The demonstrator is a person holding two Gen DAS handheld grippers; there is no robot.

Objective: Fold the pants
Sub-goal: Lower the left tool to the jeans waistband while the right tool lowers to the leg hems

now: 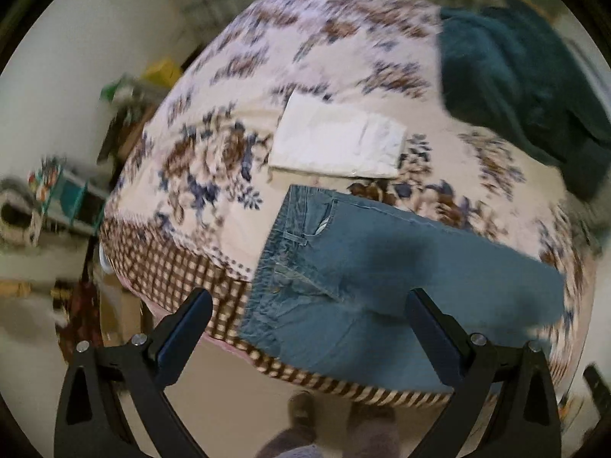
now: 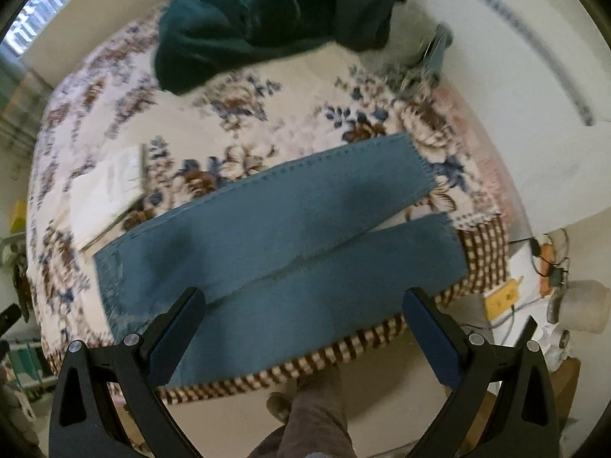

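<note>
Jeans (image 1: 382, 267) lie flat on the bed (image 1: 214, 175), along its near edge; left wrist view: waistband end at left, with pocket and belt loop visible, legs running off to the right; a dark shadow falls across the denim; left tool (image 1: 309, 305) hangs above the waist area with both fingers spread wide, nothing between them, not touching the cloth; a white folded cloth (image 1: 336, 141) lies just beyond the jeans, apart from them; a dark green blanket (image 1: 527, 87) is bunched at the far right of the bed; bedspread is floral with a checked border; feet of the person (image 1: 301, 412) show on the floor below the bed edge; picture is blurred at the margins.

Right wrist view: jeans (image 2: 290, 229) seen with both legs laid out side by side, hems toward the right, a narrow gap opening between the legs near the hems; right tool (image 2: 305, 305) is above the near leg, fingers wide apart and empty; white cloth (image 2: 110, 194) at left beyond the waist; green blanket (image 2: 267, 19) at the far side; a leg of the person (image 2: 317, 412) stands by the bed (image 2: 305, 107).
</note>
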